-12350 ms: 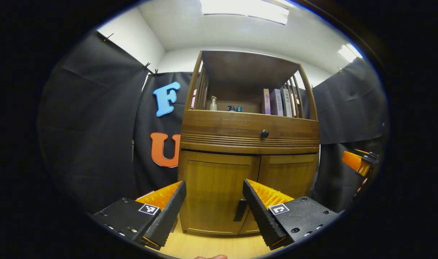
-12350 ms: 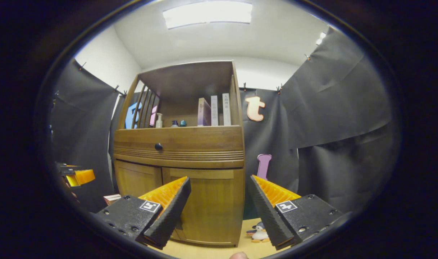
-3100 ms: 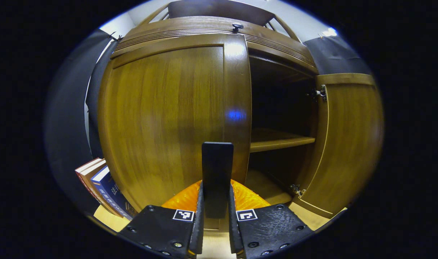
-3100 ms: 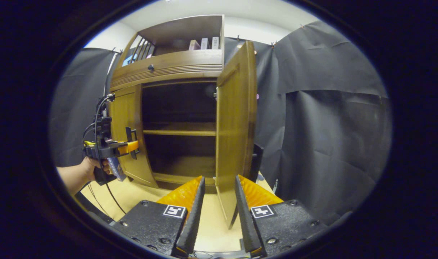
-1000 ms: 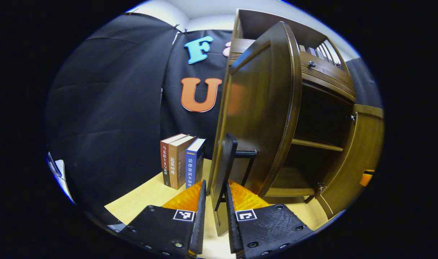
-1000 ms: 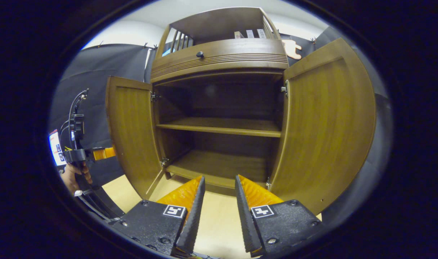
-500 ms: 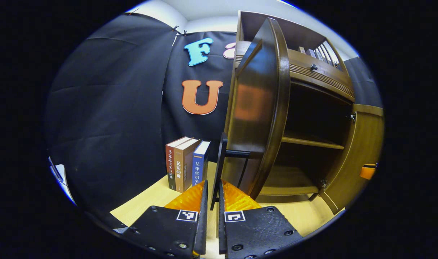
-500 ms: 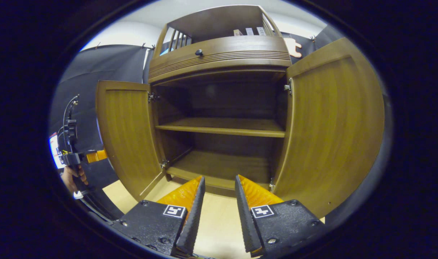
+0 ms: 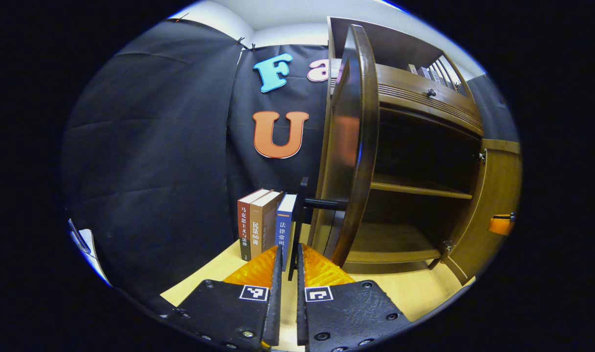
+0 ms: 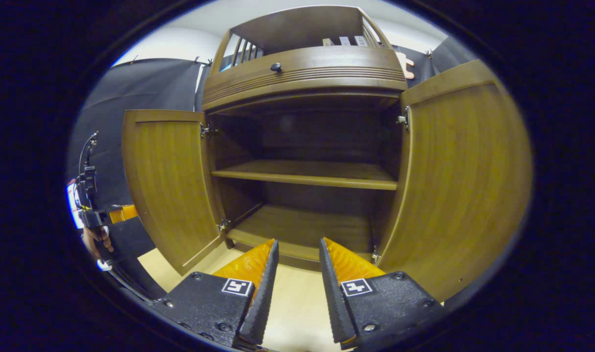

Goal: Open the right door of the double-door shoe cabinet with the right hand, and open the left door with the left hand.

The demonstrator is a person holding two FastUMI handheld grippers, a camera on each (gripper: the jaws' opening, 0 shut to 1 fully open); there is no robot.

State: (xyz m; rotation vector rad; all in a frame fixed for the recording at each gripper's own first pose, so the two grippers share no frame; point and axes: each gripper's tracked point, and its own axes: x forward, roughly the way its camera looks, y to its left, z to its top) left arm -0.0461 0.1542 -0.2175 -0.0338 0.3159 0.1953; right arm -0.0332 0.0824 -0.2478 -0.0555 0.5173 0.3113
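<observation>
Standing: two doors (image 10: 170,186), three books (image 9: 263,222)

In the right gripper view the left door (image 10: 168,188) and the right door (image 10: 466,181) are swung out to either side of the shoe cabinet (image 10: 305,78), with a shelf (image 10: 307,175) set between them inside. In the left gripper view three books (image 9: 263,225) are stood upright on the floor (image 9: 214,274), just left of the left door's handle (image 9: 303,215)

two doors (image 10: 168,181), three books (image 9: 263,222)
</observation>
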